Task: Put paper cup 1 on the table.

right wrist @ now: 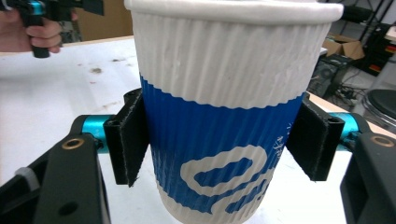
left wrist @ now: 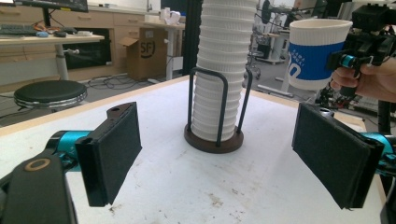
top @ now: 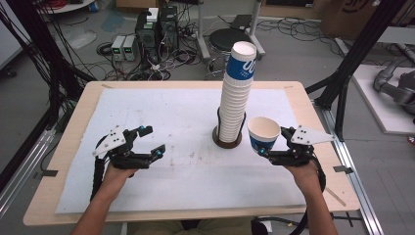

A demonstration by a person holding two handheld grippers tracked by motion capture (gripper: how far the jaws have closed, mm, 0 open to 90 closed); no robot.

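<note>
A tall stack of white ribbed paper cups [top: 236,93] with a blue-banded top cup stands in a dark wire holder [top: 227,138] at the table's middle; it also rises in the left gripper view [left wrist: 219,70]. My right gripper [top: 268,149] is shut on a single blue-and-white cup [top: 264,133], held upright above the table just right of the stack; its pads [right wrist: 128,140] press both sides of the cup [right wrist: 224,116]. My left gripper [top: 152,141] hovers open and empty at the left, its jaws [left wrist: 219,158] wide apart, facing the stack. The held cup [left wrist: 315,51] shows at upper right there.
A white mat [top: 161,186] covers the wooden table [top: 63,161]. Black frame posts [top: 352,63] stand at the right rear, a round stool [top: 229,40] and electronics with cables [top: 147,34] lie on the floor behind the table.
</note>
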